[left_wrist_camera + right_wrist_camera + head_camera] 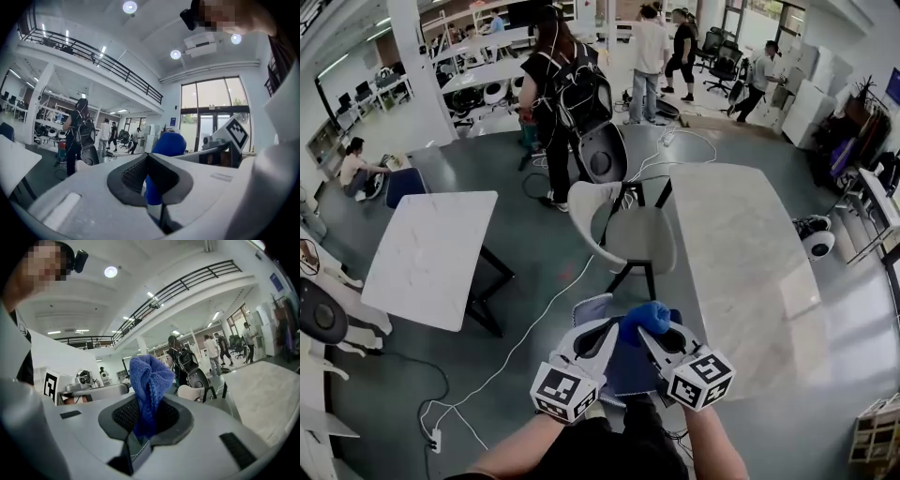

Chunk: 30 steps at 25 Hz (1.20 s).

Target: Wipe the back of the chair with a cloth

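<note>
- Closest in, at the bottom of the head view, the left gripper [614,330] and the right gripper [654,336] are tilting inward, their tips nearly meeting.
- The right gripper's jaws are clamping the blue cloth [649,317]. A bunched fold is sticking up from between the dark pads in the right gripper view.
- The left gripper's jaws are pressing down to a narrow slot. In the left gripper view, blue is showing between the pads, so they seem to be nipping an edge of the same cloth.
- Beneath both grippers a dark blue surface [628,370] with a paler edge is showing, though I cannot tell what it is.
- Just beyond, the chair [642,234] is standing on black legs beside the long marble table [750,272]. Its grey seat is facing that table and its pale curved back [584,217] is turning toward the left.
- The cloth is hanging short of the chair, apart from its back.
- A white cable [553,305] is trailing across the grey floor [534,272] from under the chair toward a power strip [436,437] at the lower left.
- To the left, a smaller marble table [427,253] is standing well apart from the chair.
- Farther off, a person with a black backpack [567,89] is standing behind the chair.
- Farthest back, several people [652,52] are gathering near some office chairs [722,61].
</note>
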Motion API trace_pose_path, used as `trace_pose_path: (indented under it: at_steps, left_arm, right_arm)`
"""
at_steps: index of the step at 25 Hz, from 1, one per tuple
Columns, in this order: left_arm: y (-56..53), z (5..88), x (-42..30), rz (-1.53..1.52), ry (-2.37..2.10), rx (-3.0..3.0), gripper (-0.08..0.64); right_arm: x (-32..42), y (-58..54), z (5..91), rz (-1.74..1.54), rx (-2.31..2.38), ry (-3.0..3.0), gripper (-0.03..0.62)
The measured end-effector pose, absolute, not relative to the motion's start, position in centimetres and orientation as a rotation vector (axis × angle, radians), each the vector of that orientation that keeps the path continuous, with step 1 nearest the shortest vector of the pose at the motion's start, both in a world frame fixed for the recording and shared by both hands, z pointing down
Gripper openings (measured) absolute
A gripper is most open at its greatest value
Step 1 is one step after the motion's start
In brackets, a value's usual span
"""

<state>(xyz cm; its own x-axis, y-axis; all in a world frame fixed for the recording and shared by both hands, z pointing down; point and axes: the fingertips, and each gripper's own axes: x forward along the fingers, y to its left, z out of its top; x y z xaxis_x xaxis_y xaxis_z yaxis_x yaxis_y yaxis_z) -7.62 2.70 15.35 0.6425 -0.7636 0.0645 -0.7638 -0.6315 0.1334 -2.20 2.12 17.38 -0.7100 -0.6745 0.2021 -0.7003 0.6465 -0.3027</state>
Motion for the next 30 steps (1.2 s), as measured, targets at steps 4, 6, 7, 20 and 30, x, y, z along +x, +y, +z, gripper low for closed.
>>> trace_pose_path:
  at_steps: [4,6,7,20,30]
  left_arm:
    - [2.0,12.7,-8.1,0.002,-1.279,2.751,0.008]
    - [2.0,12.1,-8.2,0.006,-1.288,2.758,0.008]
    - [2.0,11.7,-8.2,0.004,-1.292,2.761,0.008]
    - [0.9,9.9,-9.2,-0.034,-1.348,2.765,0.008]
    - [-0.1,10.1,-9.8,-0.015,-1.357,2.755,0.008]
  right_arm:
    - [-2.9,1.8,14.4,0.499,1.188,-2.811,0.078]
    - [-3.3,1.9,13.7,0.489,1.186,-2.818,0.078]
    - [-3.4,1.8,13.3,0.481,1.187,-2.823,0.078]
    - [-4.1,0.4,11.6,0.408,1.215,-2.813,0.074]
    - [-4.9,-0.6,11.7,0.414,1.202,-2.805,0.072]
